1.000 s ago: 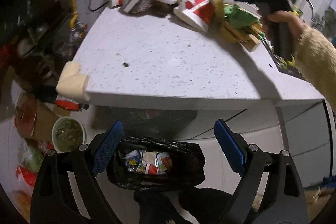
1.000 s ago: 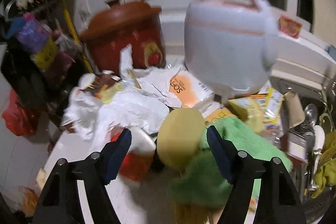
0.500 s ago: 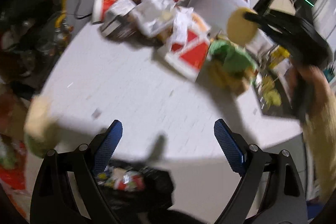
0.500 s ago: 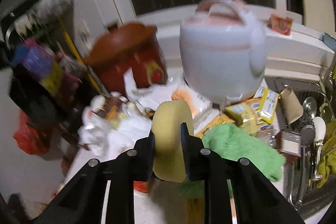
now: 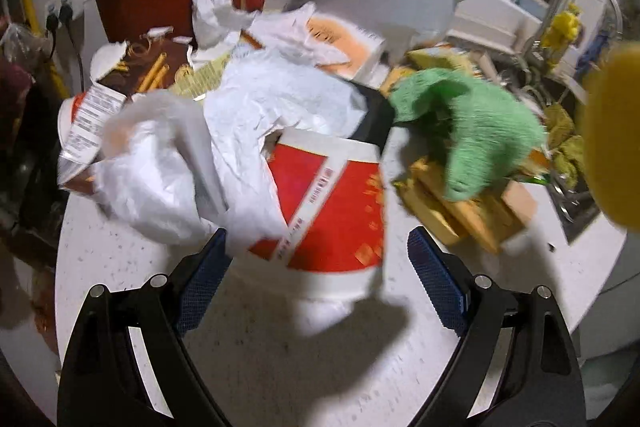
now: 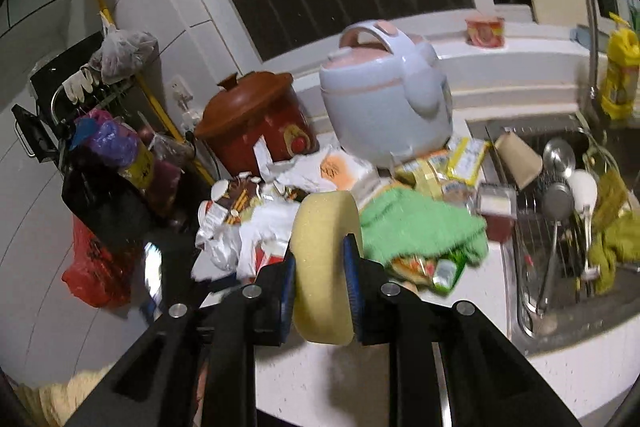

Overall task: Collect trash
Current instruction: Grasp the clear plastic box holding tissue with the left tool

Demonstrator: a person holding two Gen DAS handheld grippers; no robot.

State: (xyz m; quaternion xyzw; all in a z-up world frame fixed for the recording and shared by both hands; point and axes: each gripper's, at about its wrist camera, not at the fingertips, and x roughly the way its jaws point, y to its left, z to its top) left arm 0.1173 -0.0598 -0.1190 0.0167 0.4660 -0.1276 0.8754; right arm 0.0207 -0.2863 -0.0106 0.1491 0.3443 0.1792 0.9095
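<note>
Now right gripper (image 6: 320, 279) clamps upright sponge (image 6: 326, 247).

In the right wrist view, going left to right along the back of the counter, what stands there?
Brown-lidded red crock pot → white rice cooker → paper cup tipped at the sink's edge → steel ladle → yellow bottle by the faucet.
</note>
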